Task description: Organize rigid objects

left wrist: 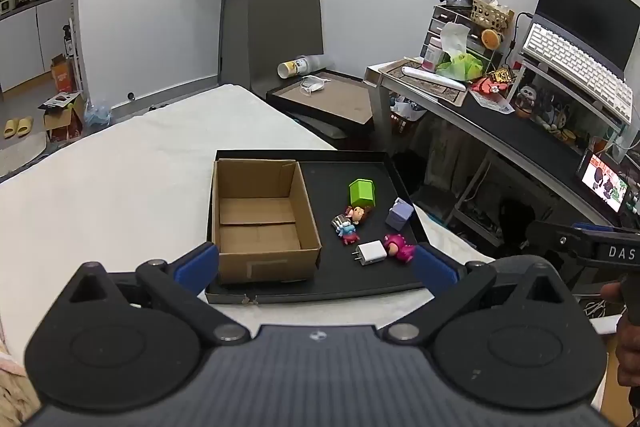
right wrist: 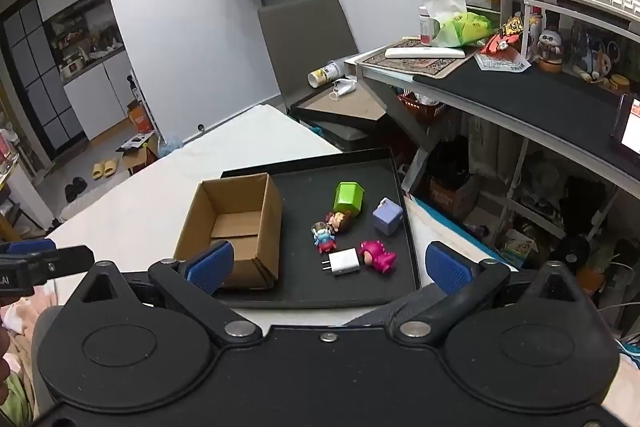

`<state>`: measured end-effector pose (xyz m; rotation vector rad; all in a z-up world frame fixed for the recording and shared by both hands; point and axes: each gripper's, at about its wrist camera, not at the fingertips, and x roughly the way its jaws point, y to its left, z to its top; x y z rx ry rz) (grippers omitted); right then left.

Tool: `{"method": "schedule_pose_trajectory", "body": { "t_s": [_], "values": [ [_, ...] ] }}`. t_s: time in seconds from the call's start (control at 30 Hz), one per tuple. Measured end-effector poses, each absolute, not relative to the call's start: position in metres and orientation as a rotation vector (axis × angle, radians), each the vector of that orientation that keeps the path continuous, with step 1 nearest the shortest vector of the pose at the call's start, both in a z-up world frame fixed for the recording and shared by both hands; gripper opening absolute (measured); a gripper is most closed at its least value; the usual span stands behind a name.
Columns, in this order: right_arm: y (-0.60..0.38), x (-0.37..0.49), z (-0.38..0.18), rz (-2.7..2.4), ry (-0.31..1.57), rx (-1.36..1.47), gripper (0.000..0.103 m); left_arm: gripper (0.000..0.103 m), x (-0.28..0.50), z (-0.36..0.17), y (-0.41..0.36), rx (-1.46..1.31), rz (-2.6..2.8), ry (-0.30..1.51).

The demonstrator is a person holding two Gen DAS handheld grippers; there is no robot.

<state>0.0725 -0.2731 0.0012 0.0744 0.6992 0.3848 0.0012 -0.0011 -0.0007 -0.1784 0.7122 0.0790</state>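
We note a cluttered bedroom with a white bed (left wrist: 120, 195) bearing a black tray (left wrist: 320, 287). Left gripper (left wrist: 316, 261) and right gripper (right wrist: 328, 265) both gape wide, holding nothing. "DAS" reads on the right tool. On the tray sit a cardboard box (left wrist: 260, 219), white charger (left wrist: 370, 253), pink figurine (left wrist: 400, 247), green cup (left wrist: 362, 193) and lilac cube (left wrist: 399, 214).

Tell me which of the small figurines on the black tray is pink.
The pink dinosaur-like figurine, lying beside the white charger plug; the other two are a brown-haired one and a blue one.
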Motion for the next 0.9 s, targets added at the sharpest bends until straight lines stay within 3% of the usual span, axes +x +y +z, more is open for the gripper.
{"method": "schedule_pose_trajectory", "body": {
  "t_s": [0.9],
  "values": [
    [-0.269, 0.064, 0.005, 0.372, 0.709, 0.037, 0.103, 0.102, -0.010, 0.000, 0.000, -0.201, 0.045, 0.722]
  ]
}}
